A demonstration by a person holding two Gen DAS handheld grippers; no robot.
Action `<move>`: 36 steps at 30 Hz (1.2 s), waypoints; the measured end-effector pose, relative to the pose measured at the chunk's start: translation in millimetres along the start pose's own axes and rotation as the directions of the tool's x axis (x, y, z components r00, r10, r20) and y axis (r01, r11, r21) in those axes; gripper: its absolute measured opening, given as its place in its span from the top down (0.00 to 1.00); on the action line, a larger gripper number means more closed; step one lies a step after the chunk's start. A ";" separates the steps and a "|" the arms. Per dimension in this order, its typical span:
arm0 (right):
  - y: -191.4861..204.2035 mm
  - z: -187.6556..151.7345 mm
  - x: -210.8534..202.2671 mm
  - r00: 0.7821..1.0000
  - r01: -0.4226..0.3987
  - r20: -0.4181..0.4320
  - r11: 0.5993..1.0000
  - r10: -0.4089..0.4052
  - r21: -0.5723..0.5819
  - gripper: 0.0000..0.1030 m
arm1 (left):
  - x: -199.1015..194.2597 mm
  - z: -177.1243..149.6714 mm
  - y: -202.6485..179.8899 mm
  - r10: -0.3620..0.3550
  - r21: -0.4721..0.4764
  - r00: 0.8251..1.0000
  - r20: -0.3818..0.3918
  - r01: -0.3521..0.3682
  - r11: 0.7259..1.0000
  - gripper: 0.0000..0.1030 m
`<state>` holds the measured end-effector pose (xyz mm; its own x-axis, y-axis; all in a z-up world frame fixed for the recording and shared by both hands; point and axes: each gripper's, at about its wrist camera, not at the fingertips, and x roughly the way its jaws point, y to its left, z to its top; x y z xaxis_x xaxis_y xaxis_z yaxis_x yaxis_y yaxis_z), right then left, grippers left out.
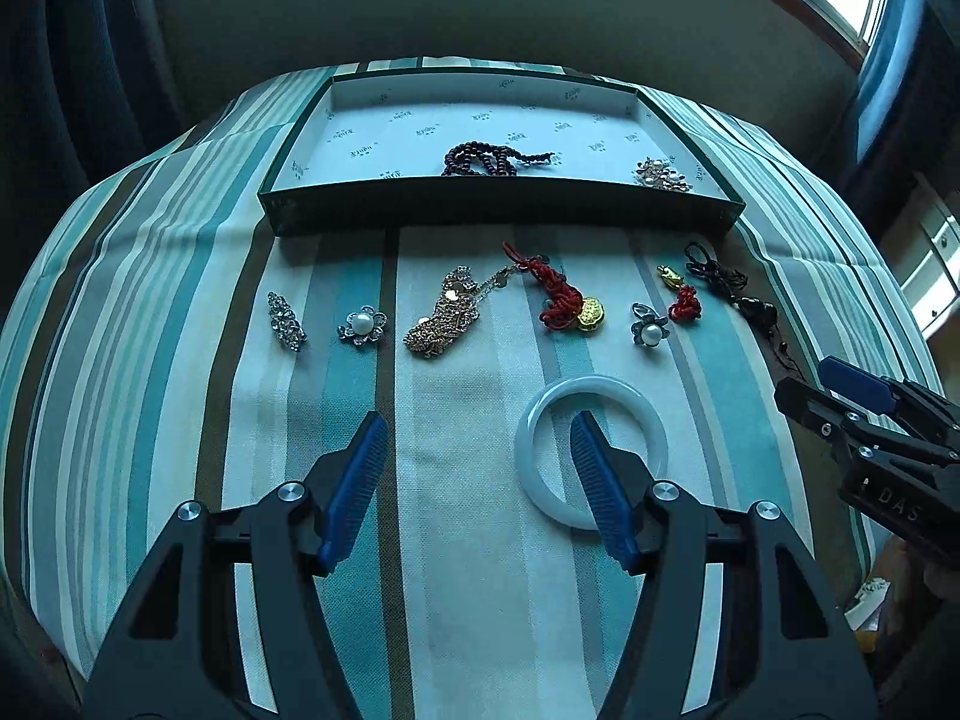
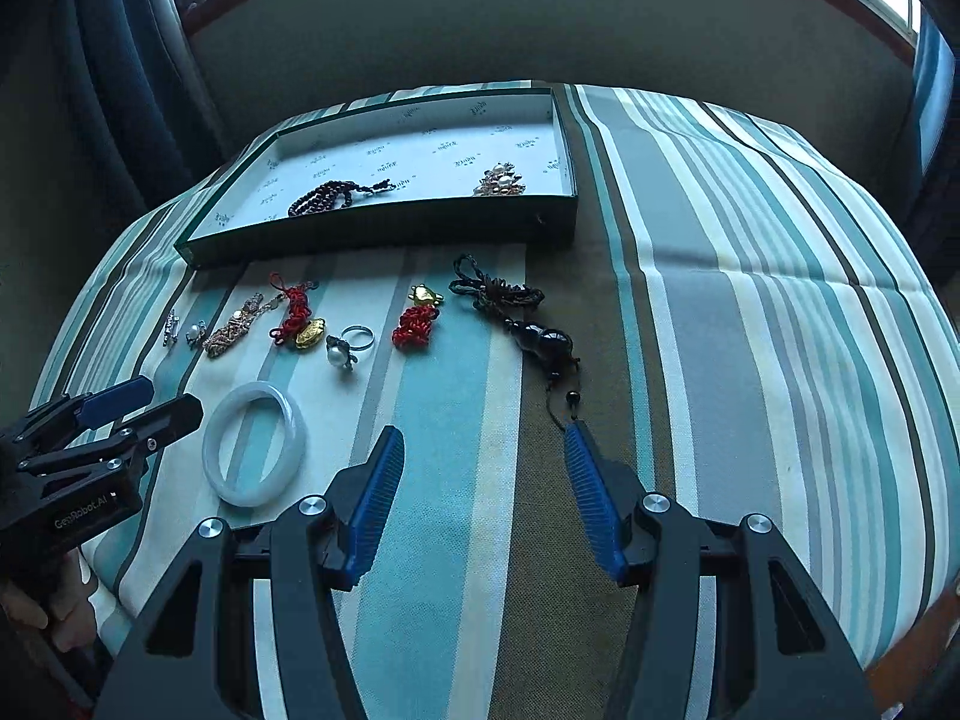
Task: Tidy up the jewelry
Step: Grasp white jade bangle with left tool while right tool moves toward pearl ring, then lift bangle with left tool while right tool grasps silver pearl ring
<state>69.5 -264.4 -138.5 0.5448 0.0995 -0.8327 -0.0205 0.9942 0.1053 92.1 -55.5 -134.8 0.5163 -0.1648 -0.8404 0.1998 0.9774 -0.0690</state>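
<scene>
A shallow dark-green cardboard tray with a white printed lining [image 1: 504, 213] sits at the far side of a teal, white and olive striped tablecloth [image 1: 180, 276]. Inside it lie a coiled dark-red bead string [image 1: 489, 159] near the middle and a gold-and-pearl brooch cluster [image 1: 660, 174] in the right corner.

In front of the tray, on the cloth, a row of pieces runs left to right: a silver rhinestone clip [image 1: 286, 320], a pearl flower brooch [image 1: 362, 324], a gold rhinestone chain piece [image 1: 447, 318], a red knotted cord with a gold ingot charm [image 1: 567, 303], a silver pearl ring [image 1: 649, 327], a smaller red knot with a gold charm [image 1: 681, 294], and a black gourd pendant on dark cord [image 2: 540, 336].

Nearer, a pale white jade bangle [image 1: 591, 450] lies flat. The left gripper [image 1: 480, 426] hovers over it with fingers spread, nothing between them, its right fingertip overlapping the bangle in view. The right gripper [image 2: 483, 441] hangs with fingers spread and empty over the cloth, by the pendant's cord end.
</scene>
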 end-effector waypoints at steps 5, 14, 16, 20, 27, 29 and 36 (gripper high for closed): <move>-8.0 -11.1 -7.9 1.000 0.007 -0.007 1.000 -0.007 0.015 0.46 | -2.5 -4.9 -10.1 -0.006 0.013 1.000 0.004 0.006 1.000 0.39; -25.9 -15.6 -11.4 1.000 0.018 -0.013 0.998 -0.017 0.058 0.46 | 2.3 -7.8 -29.3 0.004 0.044 1.000 0.002 -0.004 0.999 0.35; -29.3 -15.3 -11.0 1.000 0.018 -0.013 0.998 -0.018 0.067 0.46 | 3.3 -7.7 -34.7 0.004 0.053 1.000 0.004 -0.004 0.999 0.33; -35.1 -15.2 -9.8 1.000 0.020 -0.012 0.996 -0.019 0.083 0.46 | 6.4 -7.1 -46.2 -0.001 0.086 1.000 0.004 0.001 0.996 0.32; -38.1 -14.1 -7.0 1.000 0.019 -0.016 0.996 -0.017 0.089 0.46 | 25.6 -8.8 -54.0 0.021 0.117 0.999 -0.034 -0.017 0.993 0.31; -38.0 -14.1 -6.8 1.000 0.021 -0.018 0.996 -0.020 0.086 0.46 | 29.8 -9.5 -53.1 0.021 0.114 0.999 -0.046 -0.015 0.993 0.31; -38.3 -14.2 -6.5 0.999 0.035 -0.018 0.996 -0.033 0.082 0.46 | 29.8 -8.9 -55.5 0.030 0.145 0.999 -0.031 -0.025 0.989 0.31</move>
<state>54.8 -302.5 -144.9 0.5300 0.0669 -0.8454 0.0670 0.9905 0.1204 89.0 -113.5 -160.8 0.4961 -0.1313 -0.8583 0.3052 0.9518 0.0309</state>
